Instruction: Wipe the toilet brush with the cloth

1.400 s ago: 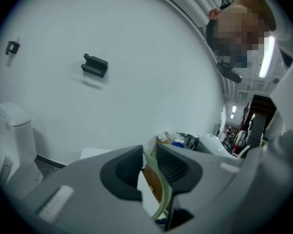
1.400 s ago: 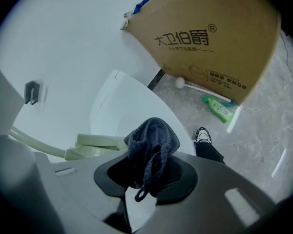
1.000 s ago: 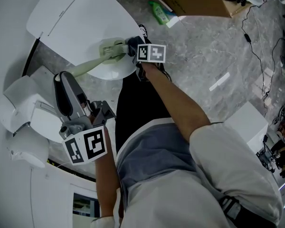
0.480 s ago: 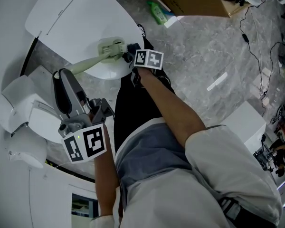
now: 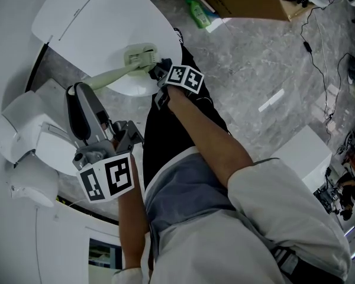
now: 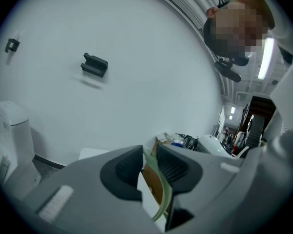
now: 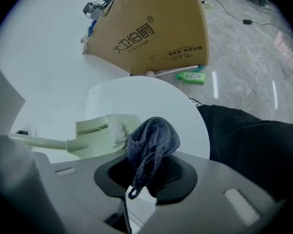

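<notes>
ok so taking the toilet lid (image 5: 100, 28) as the anchor: toilet brush (image 5: 137, 58) lies on its front edge, cloth (image 7: 154, 138) just beside the brush head on the right, cardboard box (image 7: 151, 28) on the floor beyond the lid, bottle (image 7: 188, 77) lying at the box's foot.

Count, head view unless noted.
- Grippers: two. Left gripper (image 5: 83, 99) at lower left, right gripper (image 5: 160, 70) at upper centre.
- Marker cubes: two, one per gripper (image 5: 106, 181) (image 5: 185, 78).
- Toilet brush (image 5: 115, 74): one, pale green.
- Cloth (image 7: 154, 140): one, dark blue-grey.
- Toilet (image 5: 94, 16): one, white, upper left.
- Cardboard box (image 7: 146, 28): one, brown, top of the right gripper view.
- Green bottle (image 5: 196, 15): one, on the floor, top centre.
- White box (image 5: 307, 149): one, right edge.
- Black wall fittings, left gripper view: two, a larger one (image 6: 94, 65) and a smaller one (image 6: 10, 44), upper left.
</notes>
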### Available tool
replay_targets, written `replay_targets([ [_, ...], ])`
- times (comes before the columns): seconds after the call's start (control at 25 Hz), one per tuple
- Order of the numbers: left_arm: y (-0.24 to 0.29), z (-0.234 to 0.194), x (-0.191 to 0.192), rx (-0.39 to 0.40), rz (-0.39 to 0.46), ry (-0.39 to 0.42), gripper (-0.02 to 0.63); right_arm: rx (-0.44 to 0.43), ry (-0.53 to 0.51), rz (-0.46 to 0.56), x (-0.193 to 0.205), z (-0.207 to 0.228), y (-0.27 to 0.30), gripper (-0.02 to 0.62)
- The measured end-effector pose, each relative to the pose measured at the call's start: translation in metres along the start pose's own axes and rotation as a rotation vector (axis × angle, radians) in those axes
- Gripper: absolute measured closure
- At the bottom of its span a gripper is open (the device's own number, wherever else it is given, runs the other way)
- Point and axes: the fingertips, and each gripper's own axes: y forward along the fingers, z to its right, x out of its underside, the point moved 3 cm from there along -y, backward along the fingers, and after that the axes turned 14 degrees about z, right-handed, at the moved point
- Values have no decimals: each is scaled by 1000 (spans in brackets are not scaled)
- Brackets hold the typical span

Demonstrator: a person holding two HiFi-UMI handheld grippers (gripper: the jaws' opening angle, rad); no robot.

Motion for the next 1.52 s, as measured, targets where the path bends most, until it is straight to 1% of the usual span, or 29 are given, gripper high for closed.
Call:
replay_targets([
  [0.16,0,-4,-1,-8,2,1,606,-12,7,-2,-7,-3,2,502],
  [0.32,1,-6,-1,-13,4,0,606,-22,73,42,-6,-5,2,502],
  [0.4,1,-5,-1,-11,6,1,606,-31,131,61,0,-4,0,502],
  [0.52,1,-6,-1,-12,8,1,606,-48,254,91,12,-5,0,503],
  [0.68,2,-7,-1,-10,6,2,606,-100,418,118,29,-10,1,506],
  [0.84,7,-7,-1,-8,8,2,606,-141,528,132,39,-15,5,512],
  [0.92,8,-7,0,-8,9,1,606,-159,558,129,43,-18,7,512],
  [1.04,9,-6,1,-8,10,1,606,-181,537,107,47,-24,10,512],
  [1.32,9,-8,1,-4,10,1,606,-235,427,23,60,-43,11,512],
  [1.52,9,-8,0,-6,13,-3,606,-264,402,-12,67,-56,6,512],
])
